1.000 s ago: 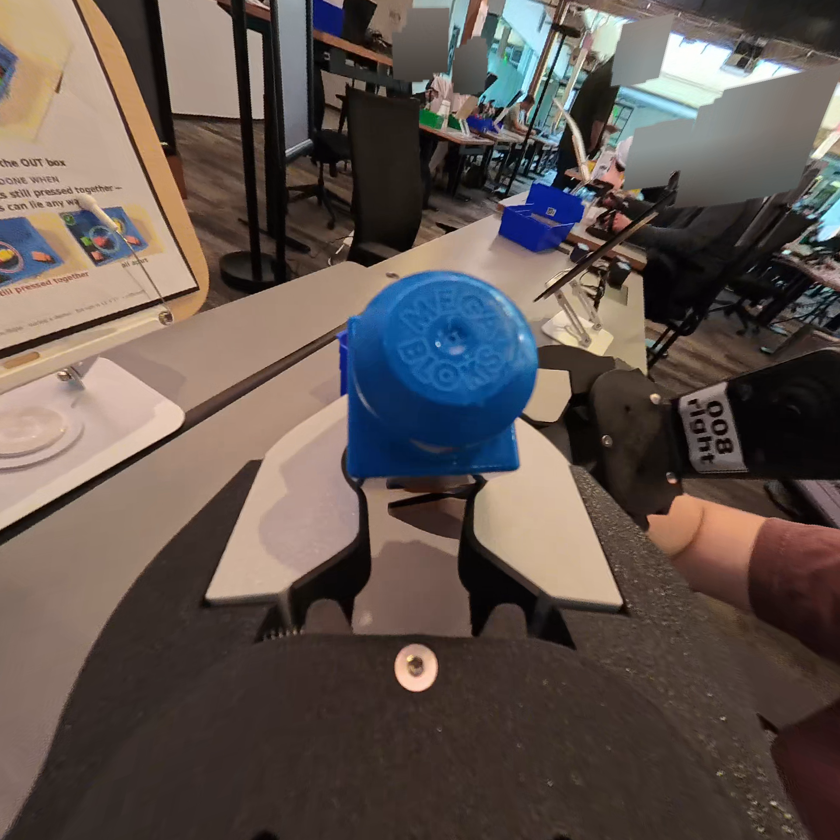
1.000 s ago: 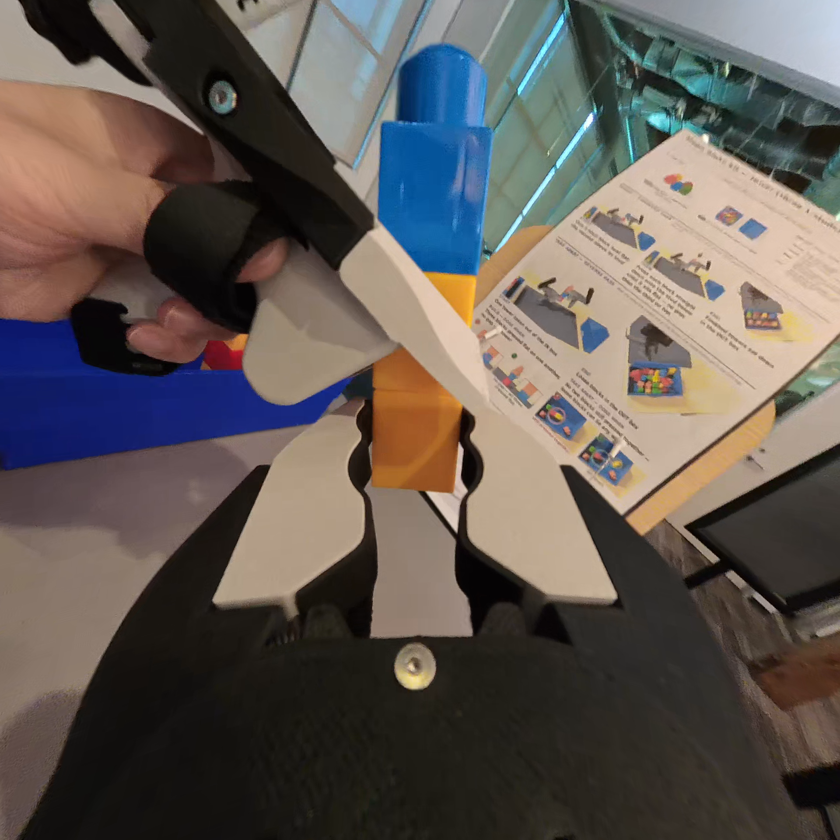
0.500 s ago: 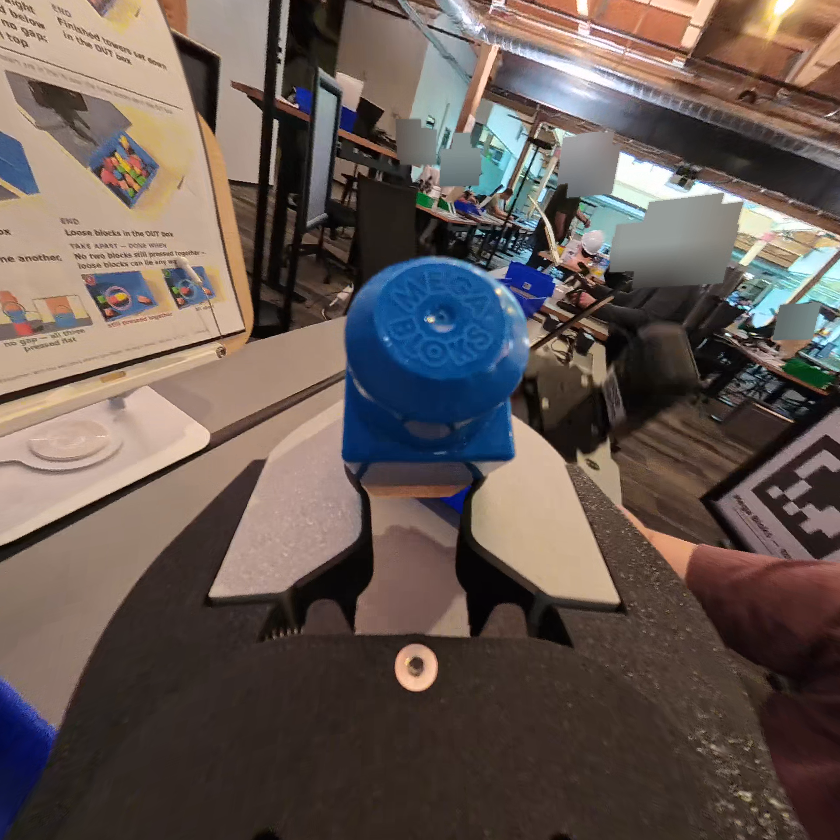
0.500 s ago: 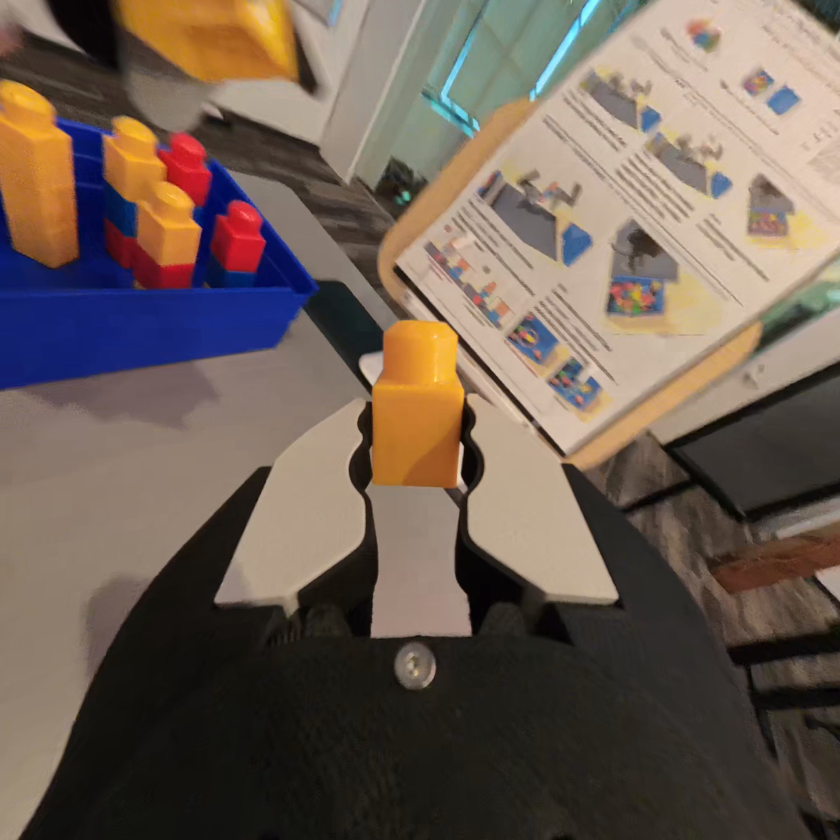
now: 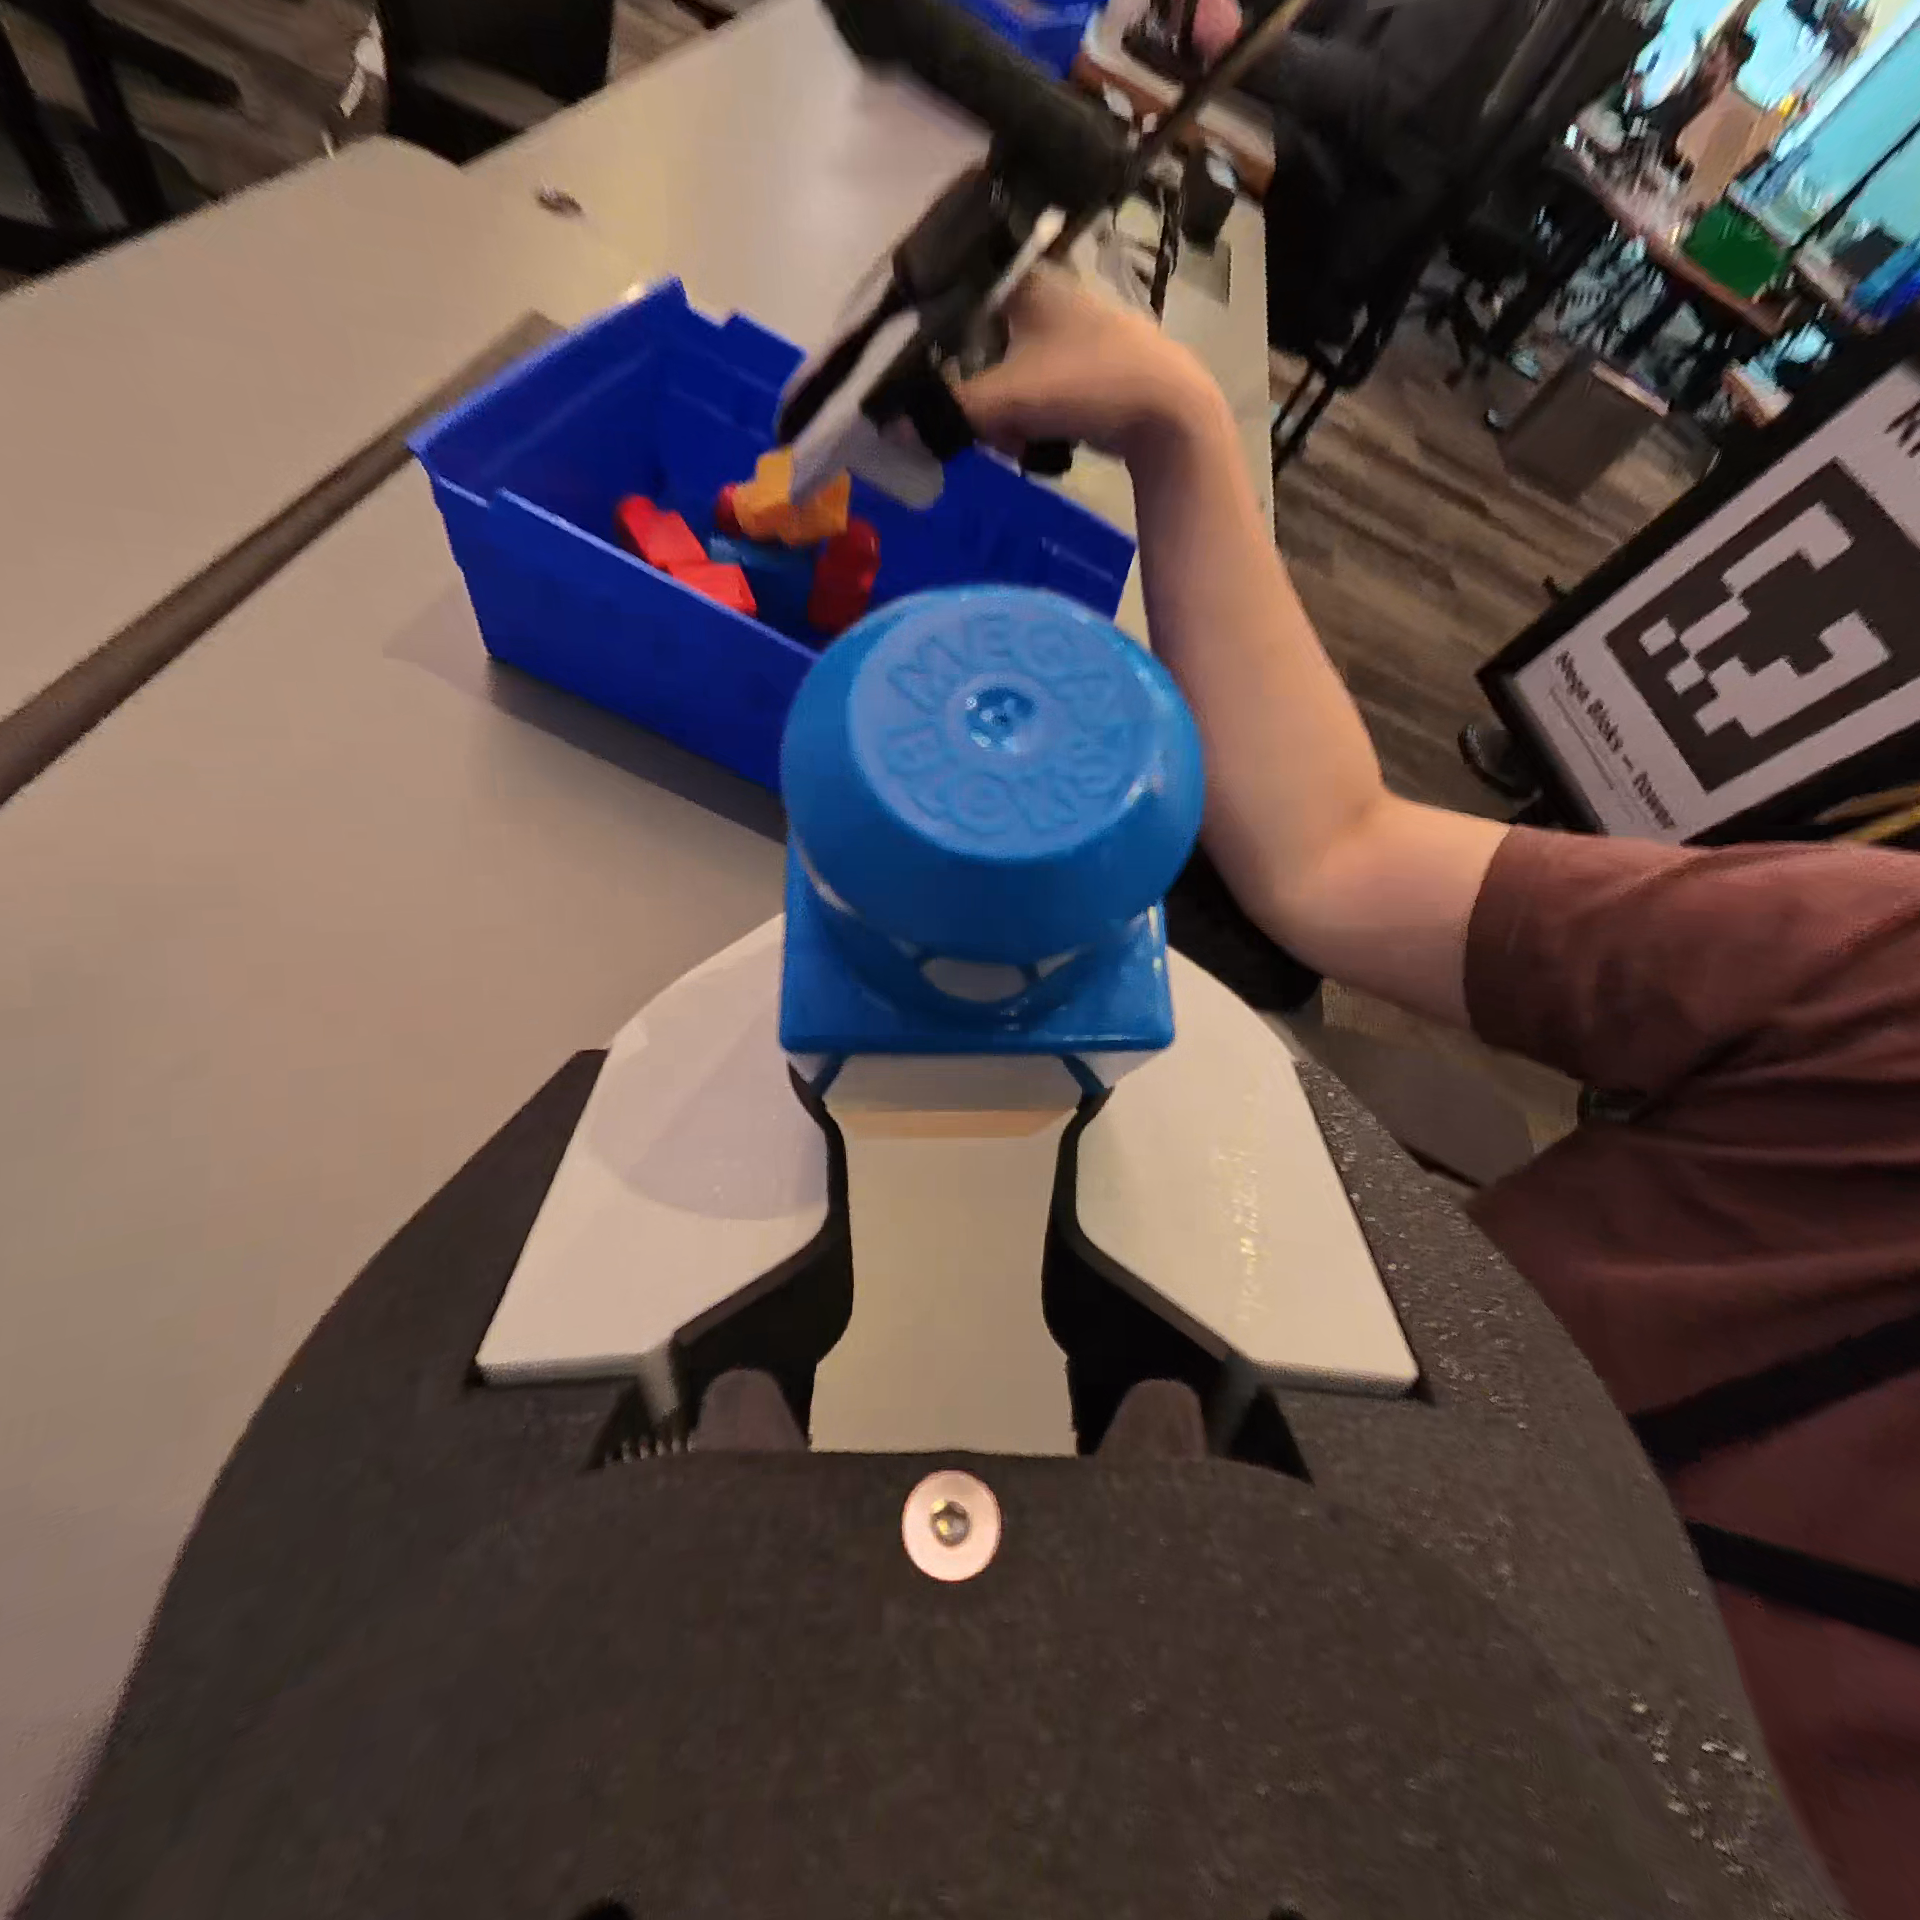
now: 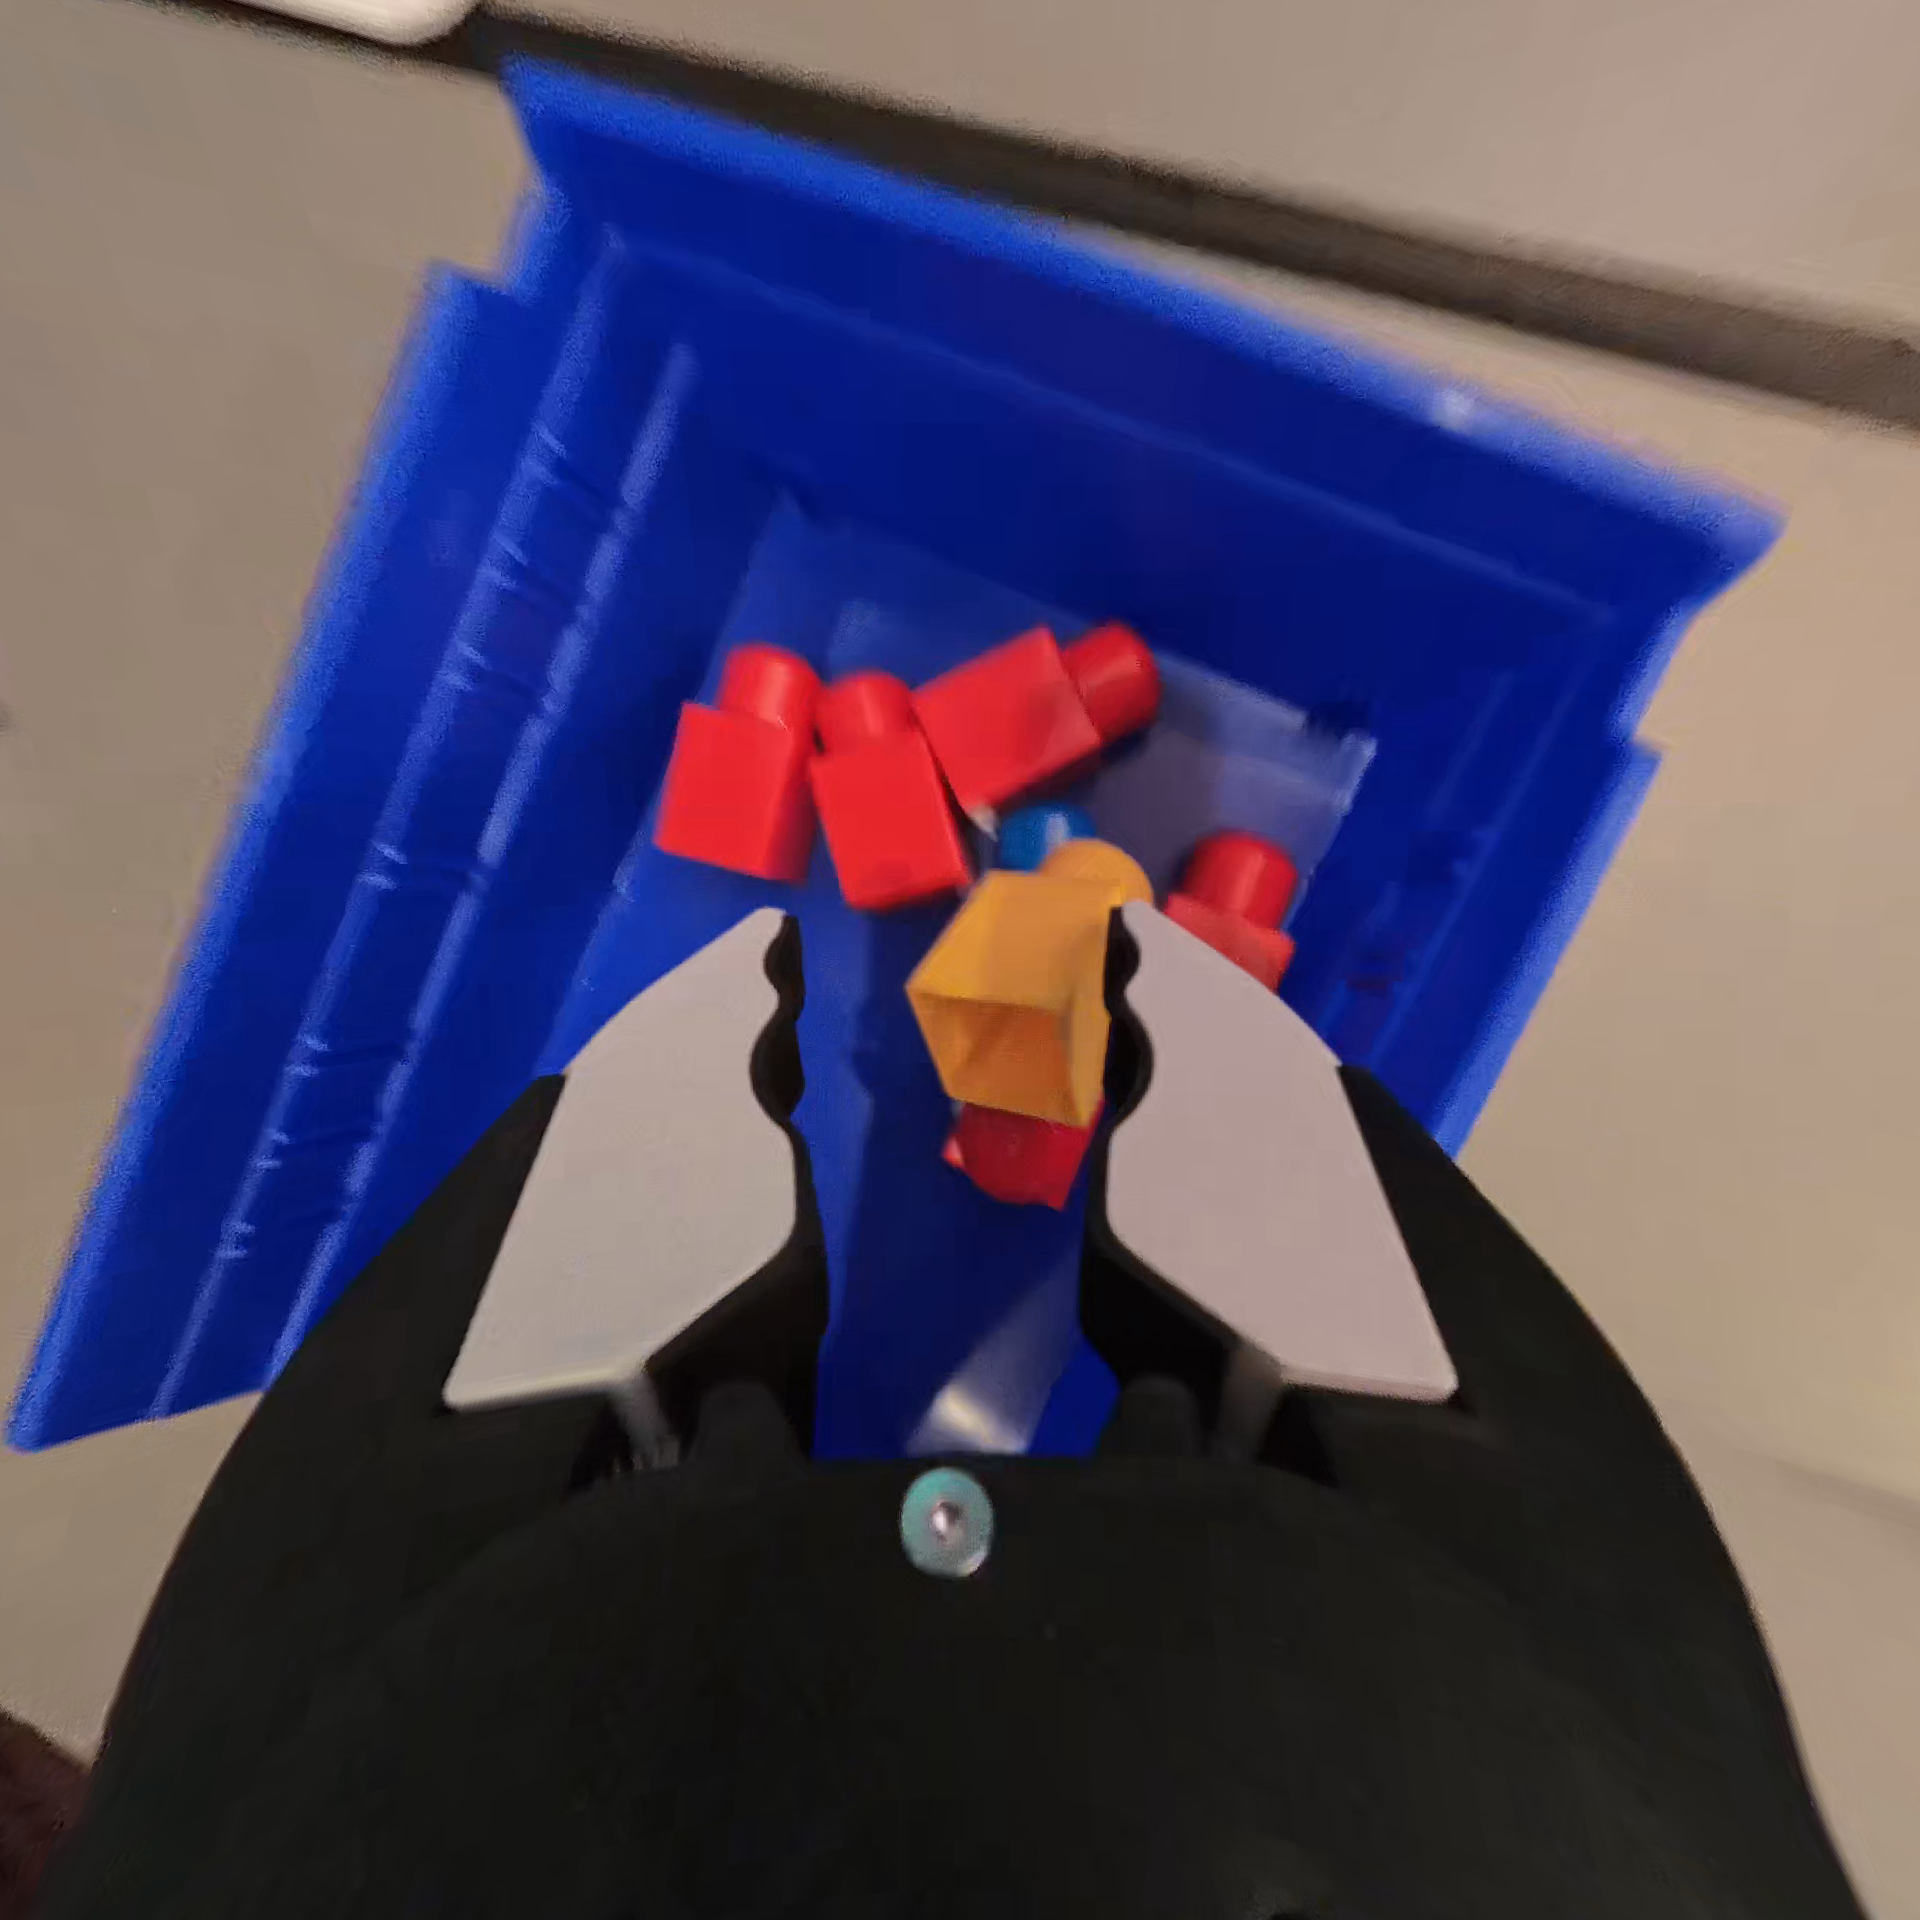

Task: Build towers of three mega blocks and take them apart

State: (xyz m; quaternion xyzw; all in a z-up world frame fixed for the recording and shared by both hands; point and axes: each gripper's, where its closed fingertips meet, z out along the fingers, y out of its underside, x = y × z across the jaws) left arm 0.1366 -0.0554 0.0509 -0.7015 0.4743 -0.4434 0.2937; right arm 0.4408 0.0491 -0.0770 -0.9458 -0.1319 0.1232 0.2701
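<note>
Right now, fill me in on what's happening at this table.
A person is taking mega block towers apart with a handheld gripper in each hand. The left gripper is clamped on a blue block, stud pointing away. The right gripper hangs open over the blue bin, and an orange block is tilted between its fingers, clear of the left one, apparently dropping. Loose red blocks already lie in the bin.

Five red blocks [image 6: 740,781], two blue blocks [image 5: 987,831], one orange block [image 6: 1023,997], one bin [image 6: 727,343].

Even indoor light, soft shadows; motion blur smears the right wrist view; wide-angle edges bend.
</note>
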